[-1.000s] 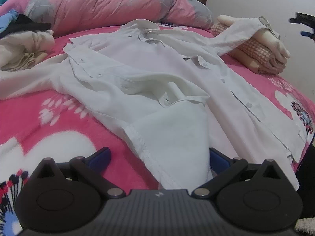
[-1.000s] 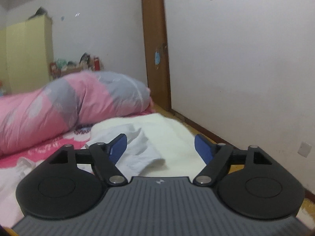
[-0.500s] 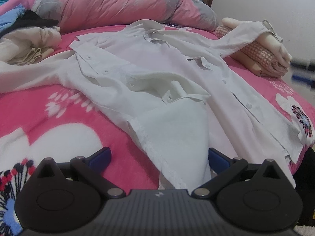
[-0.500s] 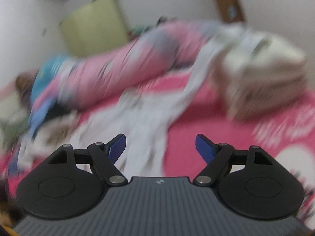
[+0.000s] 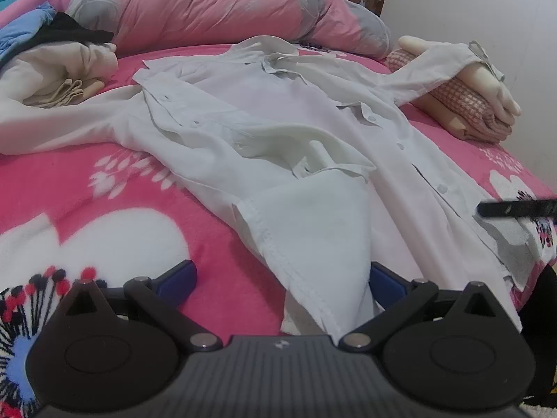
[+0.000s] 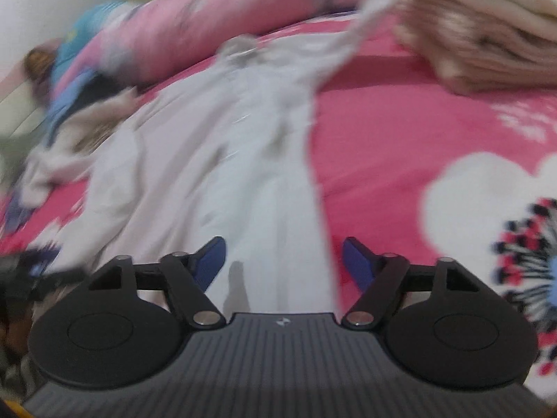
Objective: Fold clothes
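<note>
Shirt-spreading is the step I judge in hand: the white shirt [image 5: 278,132] lies open and rumpled on the pink bed [image 5: 115,188], one sleeve draped over the folded stack [image 5: 463,104] beyond it. My left gripper [image 5: 280,278] sits wide open astride the shirt's near hem, gripping nothing. My right gripper [image 6: 283,256], aimed at the far wall a second ago, now points down over the shirt's hem, jaws just closing to half-open, cloth between but unpinched; next, pinch both hem corners.

Motion blur is smearing our whole right wrist view, so the white shirt [image 6: 216,160] is losing its buttons and seams. In the left view, a dark blurred bar [image 5: 515,208] is entering from the right edge, its identity unclear.
</note>
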Demonstrator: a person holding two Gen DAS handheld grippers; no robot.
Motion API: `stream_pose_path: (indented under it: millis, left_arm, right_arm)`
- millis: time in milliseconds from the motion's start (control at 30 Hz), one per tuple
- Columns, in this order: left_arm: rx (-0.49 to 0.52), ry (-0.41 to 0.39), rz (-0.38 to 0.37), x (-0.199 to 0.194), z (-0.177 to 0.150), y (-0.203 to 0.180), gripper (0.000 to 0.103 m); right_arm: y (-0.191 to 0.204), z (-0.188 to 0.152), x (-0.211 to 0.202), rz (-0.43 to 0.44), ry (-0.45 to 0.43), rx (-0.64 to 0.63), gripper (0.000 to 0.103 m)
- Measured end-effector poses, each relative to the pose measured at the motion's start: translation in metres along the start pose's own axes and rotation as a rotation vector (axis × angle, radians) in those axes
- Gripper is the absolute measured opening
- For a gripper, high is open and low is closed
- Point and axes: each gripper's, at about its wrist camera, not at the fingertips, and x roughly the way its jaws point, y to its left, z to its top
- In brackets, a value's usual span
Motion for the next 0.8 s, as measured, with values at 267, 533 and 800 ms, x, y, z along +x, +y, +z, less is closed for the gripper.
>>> stream_pose_path:
  millis: [267,533,800]
  left_arm:
    - [-0.007,-0.004,-0.021,-0.001,0.000,0.005,0.103]
    - [-0.013,-0.009,-0.029,-0.001,-0.001,0.006,0.103]
    - [-0.009,-0.011,-0.032,-0.001,-0.001,0.008,0.103]
  right_arm:
    - [-0.004,0.018,-0.020,-0.169,-0.115,-0.081,0.001]
    - [-0.063,0.015,-0.016,-0.394,-0.099,0.051,0.003]
    - [-0.082,0.012,-0.038,-0.331,-0.185,0.233,0.048]
